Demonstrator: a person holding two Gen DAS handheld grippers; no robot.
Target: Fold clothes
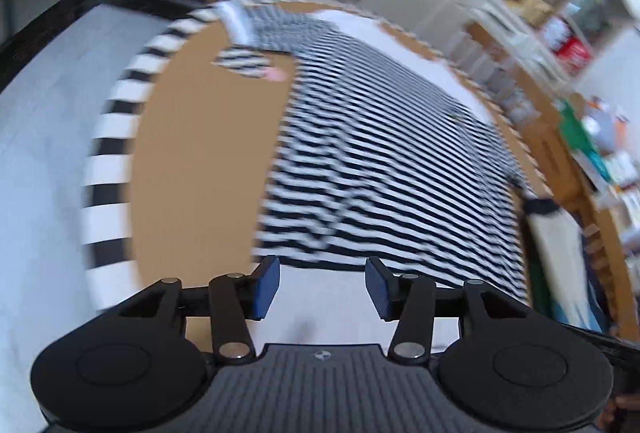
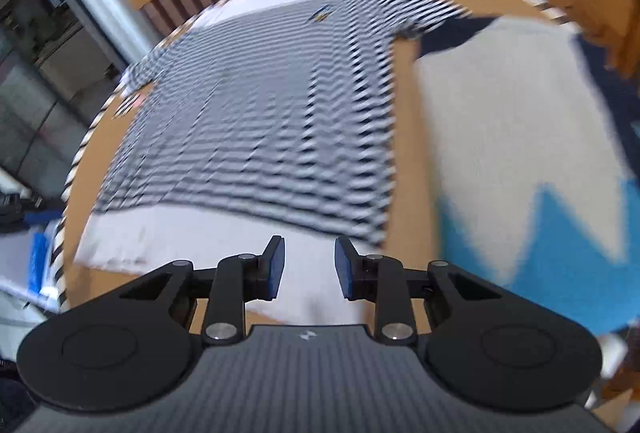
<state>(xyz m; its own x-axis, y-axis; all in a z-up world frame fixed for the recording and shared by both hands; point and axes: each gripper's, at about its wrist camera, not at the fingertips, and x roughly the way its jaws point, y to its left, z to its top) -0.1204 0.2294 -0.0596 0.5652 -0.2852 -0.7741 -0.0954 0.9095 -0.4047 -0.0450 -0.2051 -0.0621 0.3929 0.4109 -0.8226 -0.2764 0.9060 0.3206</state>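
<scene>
Striped shirt lies flat across the round table, its hem at the near edge. Both the left gripper and right gripper have jaws apart, holding nothing (pictures are blurry). A sloppy grab could bunch it. Only the right view shows a cream and blue cloth beside it.

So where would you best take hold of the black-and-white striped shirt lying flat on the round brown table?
Probably the near hem of the black-and-white striped shirt, one corner per gripper, coming from this side. The hem edge runs just beyond the open left gripper and right gripper, above the white sheet on the round brown table.
</scene>
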